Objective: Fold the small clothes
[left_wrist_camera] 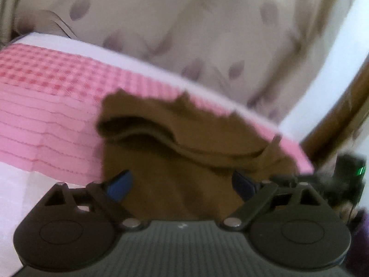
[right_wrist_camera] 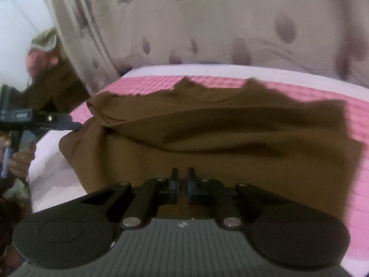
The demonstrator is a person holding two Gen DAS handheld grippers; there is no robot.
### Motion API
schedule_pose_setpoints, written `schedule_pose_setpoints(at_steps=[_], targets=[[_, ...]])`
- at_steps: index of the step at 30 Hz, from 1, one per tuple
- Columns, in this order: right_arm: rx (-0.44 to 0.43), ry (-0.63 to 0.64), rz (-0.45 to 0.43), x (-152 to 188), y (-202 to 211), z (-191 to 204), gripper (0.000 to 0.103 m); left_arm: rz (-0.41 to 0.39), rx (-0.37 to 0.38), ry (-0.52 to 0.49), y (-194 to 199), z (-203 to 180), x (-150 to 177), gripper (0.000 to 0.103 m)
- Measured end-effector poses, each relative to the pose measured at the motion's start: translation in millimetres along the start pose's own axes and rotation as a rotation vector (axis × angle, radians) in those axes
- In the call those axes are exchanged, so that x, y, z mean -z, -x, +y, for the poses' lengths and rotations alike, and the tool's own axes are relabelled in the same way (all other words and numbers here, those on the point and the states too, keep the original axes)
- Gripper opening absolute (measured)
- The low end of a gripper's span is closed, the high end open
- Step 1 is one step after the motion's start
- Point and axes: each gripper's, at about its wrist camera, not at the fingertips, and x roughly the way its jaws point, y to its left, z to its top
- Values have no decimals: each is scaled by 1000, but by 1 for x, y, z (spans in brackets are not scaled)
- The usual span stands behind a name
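A brown garment [left_wrist_camera: 184, 138] [right_wrist_camera: 230, 138] lies folded on a pink checked cloth [left_wrist_camera: 46, 106] [right_wrist_camera: 355, 120], its ragged far edge towards the curtain. My left gripper [left_wrist_camera: 182, 181] is open, with its blue pads wide apart above the garment's near part and nothing pressed between them. The right wrist view shows it from the side [right_wrist_camera: 77, 127], its tip at the garment's left corner. My right gripper [right_wrist_camera: 182, 180] hangs over the garment's near edge with its jaws shut to a thin slit. I cannot tell whether fabric is pinched there.
A beige curtain [left_wrist_camera: 207, 23] [right_wrist_camera: 230, 23] with purple leaf marks hangs close behind the far edge. A white sheet [left_wrist_camera: 13, 196] lies under the pink cloth. A person's hand [right_wrist_camera: 18, 161] holds the left gripper's handle. Brown wood [left_wrist_camera: 334, 115] stands at the right.
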Motion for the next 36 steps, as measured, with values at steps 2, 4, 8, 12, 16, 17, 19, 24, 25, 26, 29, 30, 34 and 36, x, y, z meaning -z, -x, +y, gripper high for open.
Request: schedule_pose_setpoints(at_steps=[2,4,8,12,16,17,19,24,25,26,29,30,34,36], targets=[[-27,-6,26,-15,-22,5,11,19,-16,-17,-16,-3,-7,94],[-19,-15,47,-30,-37,13,11,0,-31,-16,-24,-3,-20,94],[22,-61,25,-59,-57,1,10,-91,-71,6,-36,3,-52,94],[130,-204,-108,-81,-61,-36,10,-202,-166,20,-45,9,-75,94],[216,-327,-288,-78,-39,-65,11,-393,-255,48,-30,12,-82,94],[209,-350,-330,-74,-29,-68,11,-440,-251,66,-22,14,-80,94],[157,-355,-387,-64,-6,-69,13,-457,-251,89,-11,19,-80,94],[-31,-140,-211,-34,24,-41,14,-369,-113,-13,17,21,-51,94],[-17,-83,-184,-27,28,-35,14,-362,-118,-35,20,21,-43,94],[25,-13,-159,-22,28,-27,14,-340,-129,-50,21,22,-37,94],[159,178,-101,-18,21,-1,23,-253,-156,-63,14,28,-26,94],[194,204,-99,-21,19,-2,39,-237,-159,-56,13,31,-25,94],[296,148,-142,-27,40,-33,47,-179,-132,-42,-2,34,-32,94],[357,88,-161,-24,55,-57,47,-171,-134,-78,-13,28,-38,94]])
